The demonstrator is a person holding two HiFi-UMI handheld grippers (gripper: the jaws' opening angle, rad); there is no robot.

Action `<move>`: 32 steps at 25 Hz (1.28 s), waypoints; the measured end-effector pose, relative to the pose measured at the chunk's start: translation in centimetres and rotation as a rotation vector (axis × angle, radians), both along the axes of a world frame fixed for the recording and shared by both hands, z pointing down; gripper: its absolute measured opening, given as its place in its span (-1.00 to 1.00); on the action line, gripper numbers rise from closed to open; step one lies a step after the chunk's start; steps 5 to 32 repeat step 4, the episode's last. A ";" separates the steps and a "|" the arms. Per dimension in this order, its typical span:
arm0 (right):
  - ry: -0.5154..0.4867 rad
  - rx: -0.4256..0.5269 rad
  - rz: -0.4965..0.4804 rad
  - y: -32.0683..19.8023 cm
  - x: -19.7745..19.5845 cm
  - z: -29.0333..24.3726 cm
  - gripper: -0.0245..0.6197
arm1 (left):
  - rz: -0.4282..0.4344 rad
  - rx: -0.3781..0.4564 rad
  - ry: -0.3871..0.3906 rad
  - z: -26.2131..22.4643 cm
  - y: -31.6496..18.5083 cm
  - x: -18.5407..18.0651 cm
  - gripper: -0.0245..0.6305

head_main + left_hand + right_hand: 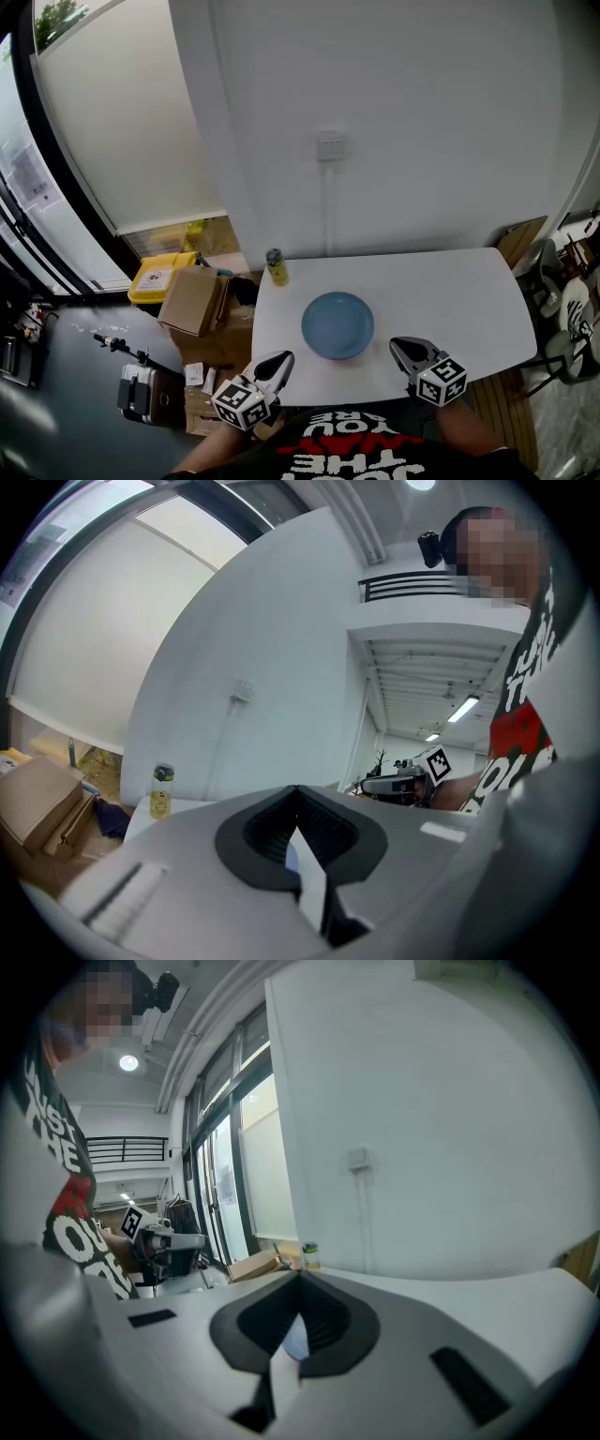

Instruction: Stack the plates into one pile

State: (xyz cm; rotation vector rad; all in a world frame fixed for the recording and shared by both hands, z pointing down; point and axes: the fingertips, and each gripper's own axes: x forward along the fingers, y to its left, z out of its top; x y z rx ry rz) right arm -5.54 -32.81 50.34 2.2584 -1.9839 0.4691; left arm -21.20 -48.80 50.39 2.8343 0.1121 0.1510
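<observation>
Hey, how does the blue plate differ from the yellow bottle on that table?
The blue plate lies flat, low and wide; the yellow bottle stands upright, tall and narrow. The plate sits near the middle of the white table; the bottle stands at its far left corner. Both rest on that table.

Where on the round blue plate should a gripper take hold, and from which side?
The round blue plate lies flat on the white table, so only its thin edge offers a pinch. Probably take the rim nearest the person, coming in low from the front, where the left gripper and right gripper, both shut, sit.
</observation>
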 end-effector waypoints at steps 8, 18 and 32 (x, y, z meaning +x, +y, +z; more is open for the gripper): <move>0.003 -0.005 -0.005 0.3 -0.2 0.0 -0.92 | 0.006 0.001 -0.002 -0.1 0.4 0.0 -0.90; 0.003 -0.005 -0.005 0.3 -0.2 0.0 -0.92 | 0.006 0.001 -0.002 -0.1 0.4 0.0 -0.90; 0.003 -0.005 -0.005 0.3 -0.2 0.0 -0.92 | 0.006 0.001 -0.002 -0.1 0.4 0.0 -0.90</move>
